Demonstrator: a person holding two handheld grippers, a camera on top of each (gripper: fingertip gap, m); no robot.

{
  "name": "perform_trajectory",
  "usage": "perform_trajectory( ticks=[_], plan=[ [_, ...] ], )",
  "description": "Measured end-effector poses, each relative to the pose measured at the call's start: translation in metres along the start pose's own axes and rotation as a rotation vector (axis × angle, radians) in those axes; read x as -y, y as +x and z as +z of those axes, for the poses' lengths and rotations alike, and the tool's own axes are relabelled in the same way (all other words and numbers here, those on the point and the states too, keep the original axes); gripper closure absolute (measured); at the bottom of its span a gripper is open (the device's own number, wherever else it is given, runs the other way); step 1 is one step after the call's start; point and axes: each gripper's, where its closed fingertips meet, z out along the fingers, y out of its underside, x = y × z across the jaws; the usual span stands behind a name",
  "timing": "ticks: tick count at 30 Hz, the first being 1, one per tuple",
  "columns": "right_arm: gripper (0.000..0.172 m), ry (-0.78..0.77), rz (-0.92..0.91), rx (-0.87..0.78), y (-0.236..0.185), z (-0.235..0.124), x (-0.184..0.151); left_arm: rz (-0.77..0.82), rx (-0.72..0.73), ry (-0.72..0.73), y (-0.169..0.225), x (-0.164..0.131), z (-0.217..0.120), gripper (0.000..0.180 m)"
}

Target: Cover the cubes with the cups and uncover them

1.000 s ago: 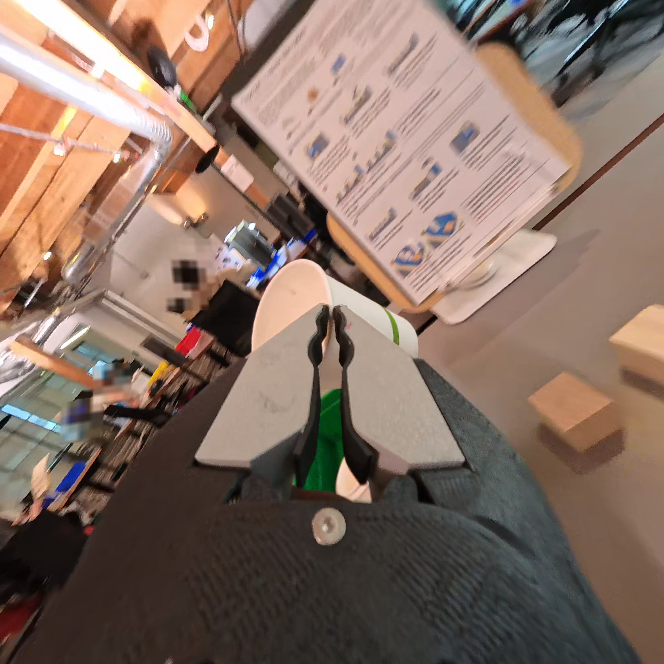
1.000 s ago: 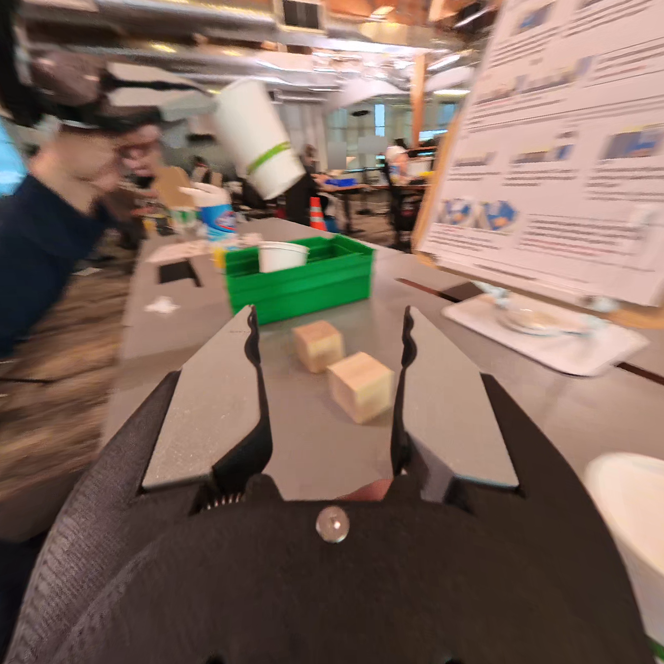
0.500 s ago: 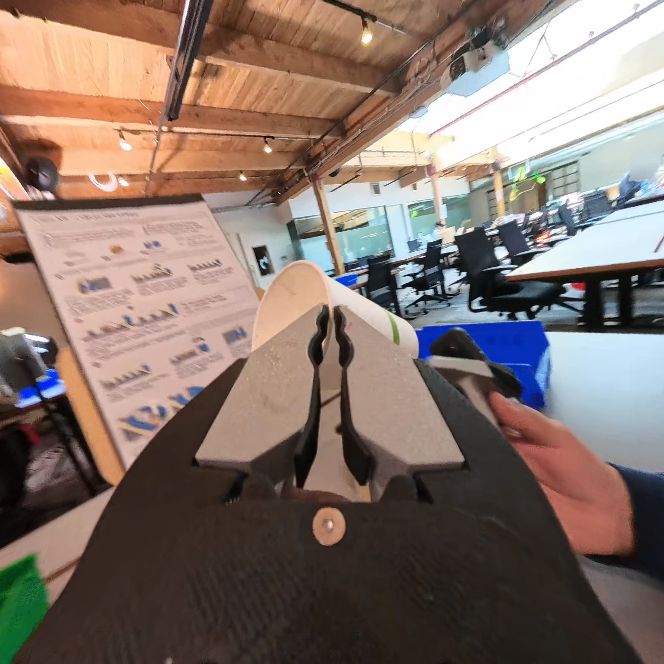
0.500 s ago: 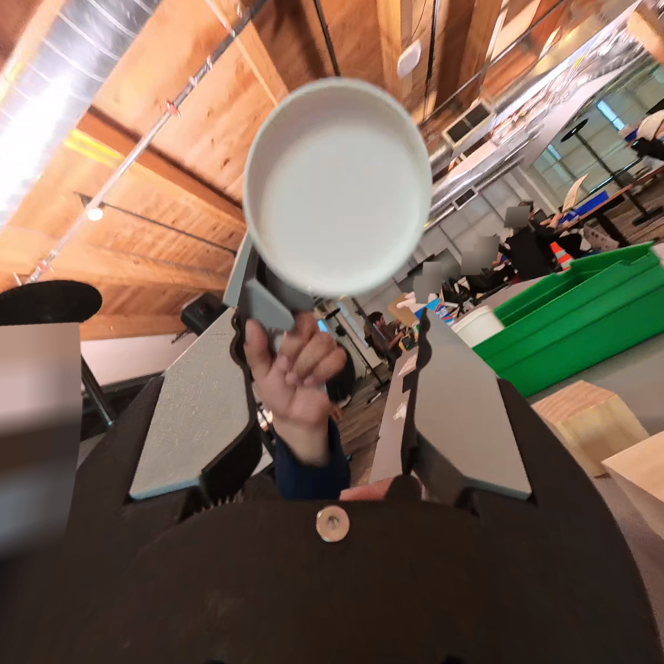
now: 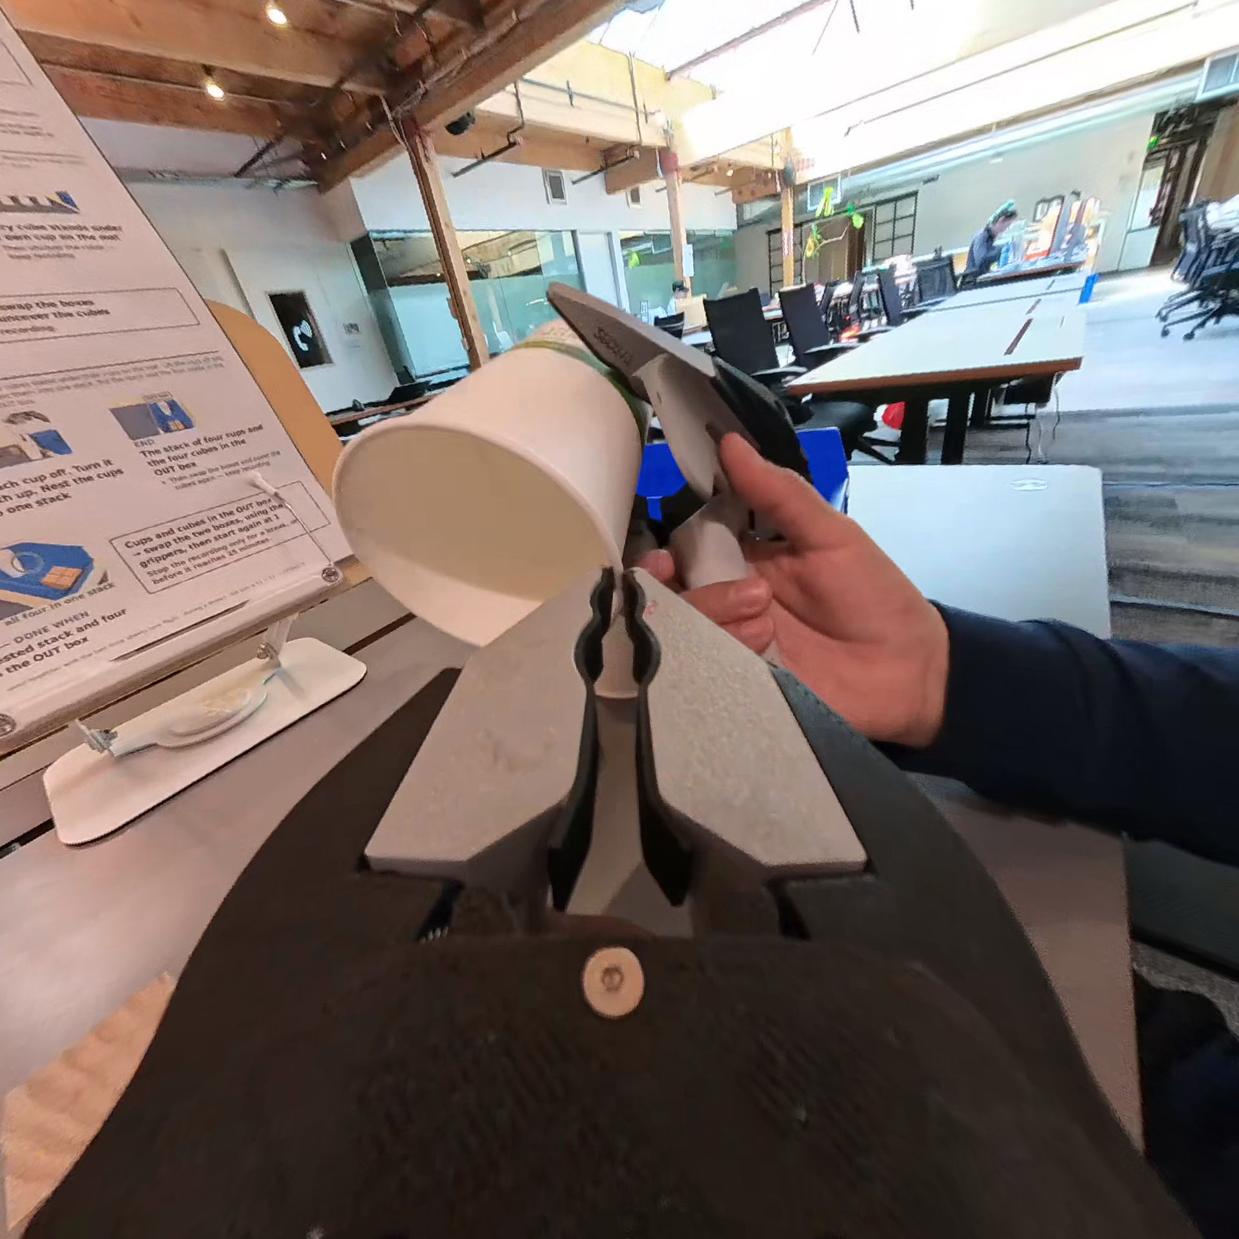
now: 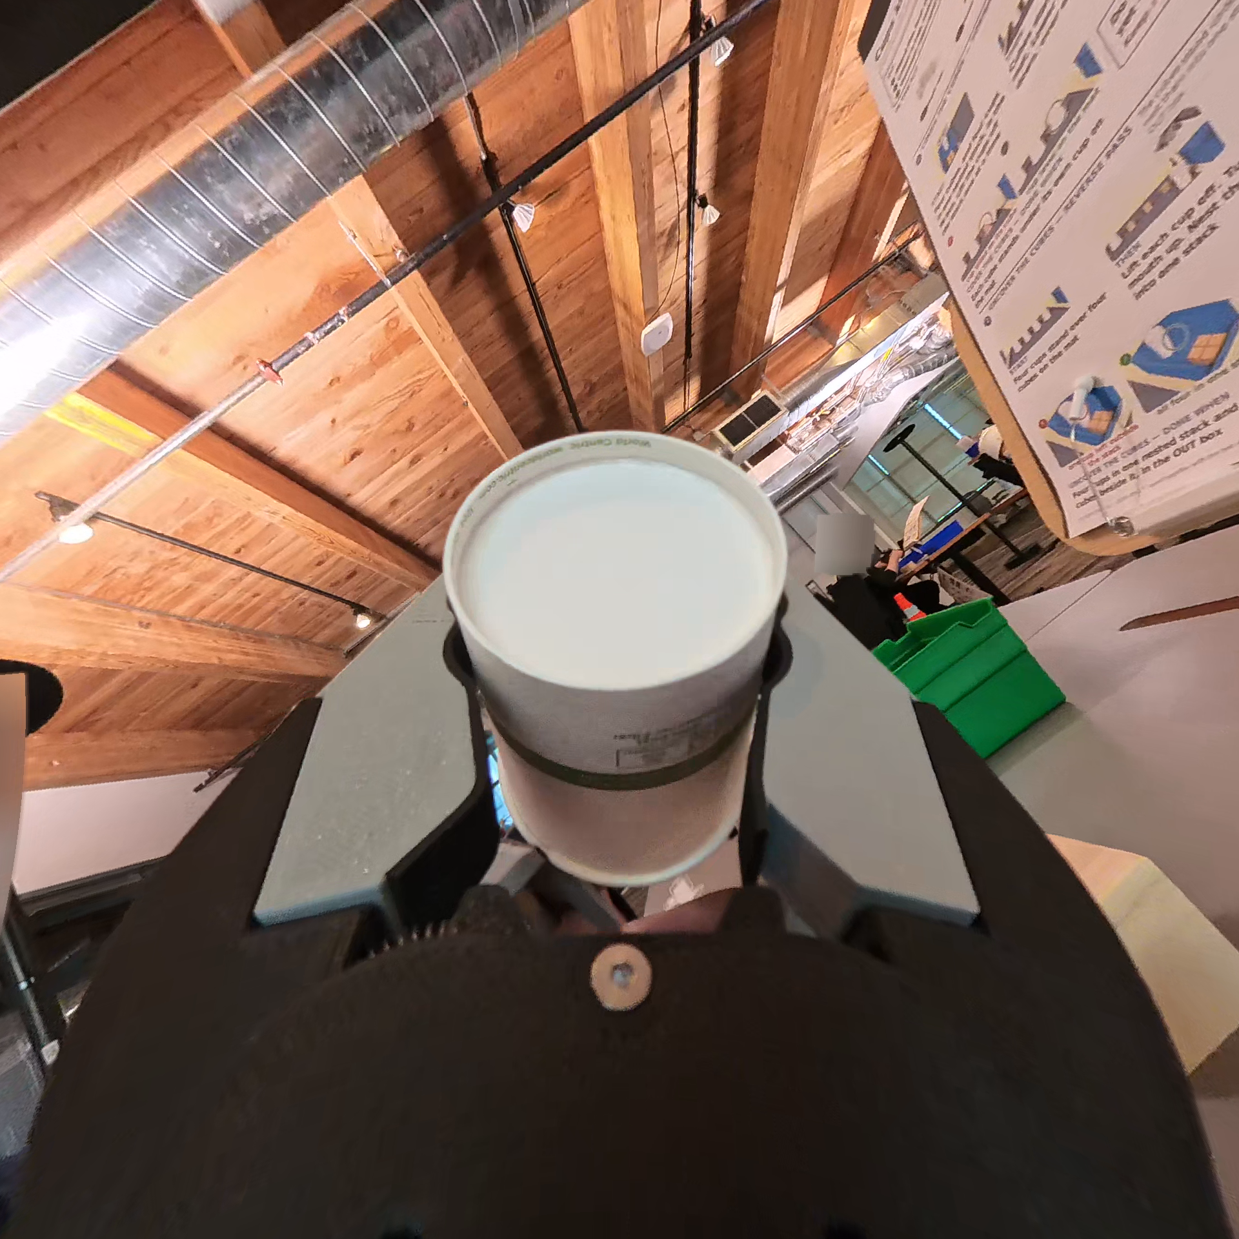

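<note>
Paper cup (image 5: 483,469) held in mid-air between two sets of tongs, mouth tipped towards 8 o'clock, well above the surface (image 5: 167,838).

Nearest in the left wrist view, left tongs (image 5: 617,583) pinched shut on the cup's rim wall. Just beyond, at 1 o'clock, right tongs (image 6: 617,660) wrapped round the cup near its base, pads seemingly touching both sides, steered by a hand (image 5: 824,603). Low at 4 o'clock in the right wrist view, a wooden cube (image 6: 1140,938) uncovered on the surface. Farther off at 3 o'clock, a green bin (image 6: 972,670). Likely trouble: letting go of the rim before the right grip is firm, dropping the cup. Squeezing too hard, denting the thin wall. Pulling in opposite directions, tearing the rim.
</note>
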Motion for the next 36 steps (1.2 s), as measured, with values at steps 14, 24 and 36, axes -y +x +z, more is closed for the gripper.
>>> perform_trajectory(
  ticks=[14, 24, 36],
  plan=[
    [0.086, -0.235, -0.641, -0.448, 0.034, -0.012, 0.001, 0.026, 0.067, -0.168, -0.057, -0.040, -0.012, 0.162],
    [0.087, -0.525, -0.898, -0.914, 0.109, -0.052, -0.001, 0.183, 0.362, -0.342, -0.119, -0.096, -0.025, 0.159],
    [0.085, -0.711, -0.835, -1.049, 0.153, -0.075, -0.032, 0.235, 0.334, -0.419, -0.107, -0.114, -0.019, 0.159]
  ],
)
